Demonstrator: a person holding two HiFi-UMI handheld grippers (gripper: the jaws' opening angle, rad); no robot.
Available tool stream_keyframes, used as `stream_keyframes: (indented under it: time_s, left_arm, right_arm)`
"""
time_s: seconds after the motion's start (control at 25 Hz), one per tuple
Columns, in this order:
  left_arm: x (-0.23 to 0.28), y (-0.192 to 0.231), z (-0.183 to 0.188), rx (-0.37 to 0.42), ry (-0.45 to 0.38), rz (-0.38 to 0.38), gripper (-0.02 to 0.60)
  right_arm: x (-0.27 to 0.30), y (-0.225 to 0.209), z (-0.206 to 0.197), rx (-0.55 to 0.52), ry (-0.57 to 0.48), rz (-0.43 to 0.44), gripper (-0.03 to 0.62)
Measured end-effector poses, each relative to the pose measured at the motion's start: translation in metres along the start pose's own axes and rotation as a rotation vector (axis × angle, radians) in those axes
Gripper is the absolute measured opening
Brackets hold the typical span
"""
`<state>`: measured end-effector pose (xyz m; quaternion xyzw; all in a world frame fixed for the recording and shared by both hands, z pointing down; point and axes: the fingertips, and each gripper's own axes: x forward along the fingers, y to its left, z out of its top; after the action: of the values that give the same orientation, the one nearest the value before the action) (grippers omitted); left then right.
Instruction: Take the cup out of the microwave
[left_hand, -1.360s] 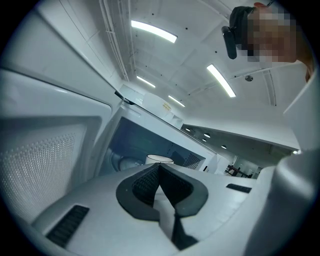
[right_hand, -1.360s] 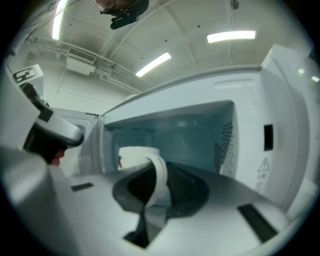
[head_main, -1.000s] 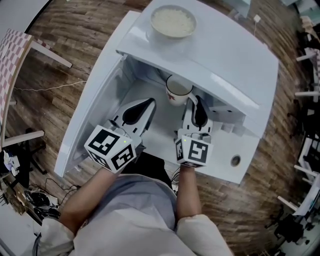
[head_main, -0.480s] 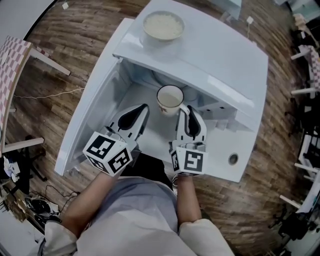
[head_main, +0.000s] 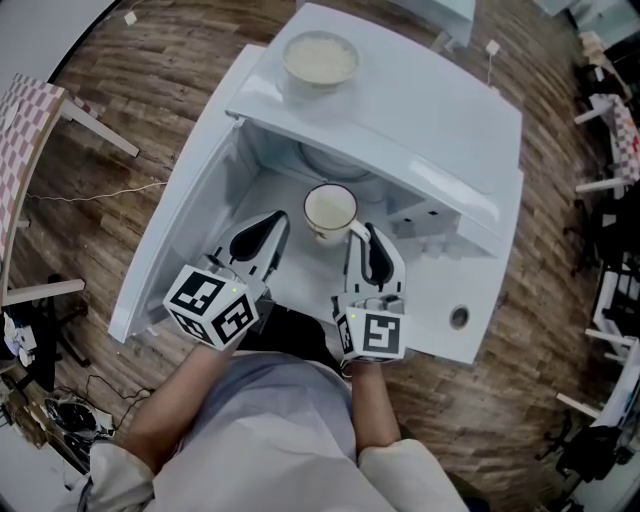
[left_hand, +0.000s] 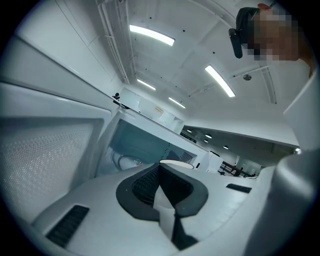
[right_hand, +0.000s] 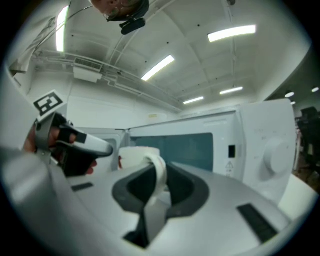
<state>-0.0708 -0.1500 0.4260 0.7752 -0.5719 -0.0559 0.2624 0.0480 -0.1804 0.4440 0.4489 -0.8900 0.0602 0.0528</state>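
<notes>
The white cup (head_main: 330, 210) hangs just in front of the open microwave (head_main: 400, 110), its mouth up. My right gripper (head_main: 362, 232) is shut on the cup's handle; in the right gripper view the handle (right_hand: 157, 170) sits pinched between the jaws of the right gripper (right_hand: 155, 187), with the cup (right_hand: 135, 156) beyond them. My left gripper (head_main: 275, 220) is to the left of the cup, shut with nothing in it, a little apart from the cup. In the left gripper view the left gripper (left_hand: 162, 187) points at the cavity, and the cup's rim (left_hand: 176, 164) shows just over it.
The microwave door (head_main: 185, 210) stands swung open on the left. A bowl of rice (head_main: 320, 58) rests on the microwave's top. The control panel with its knob (right_hand: 272, 155) is on the right. Wooden floor lies all around.
My right gripper has drawn the cup back out of the cavity towards the person. The left gripper has hardly moved.
</notes>
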Motion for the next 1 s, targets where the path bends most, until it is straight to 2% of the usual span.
stream_keyframes:
  time_s: [1.0]
  left_arm:
    - [-0.036, -0.026, 0.034, -0.024, -0.086, -0.046, 0.008]
  right_arm:
    - [-0.054, 0.03, 0.074, 0.013, -0.114, 0.07, 0.064]
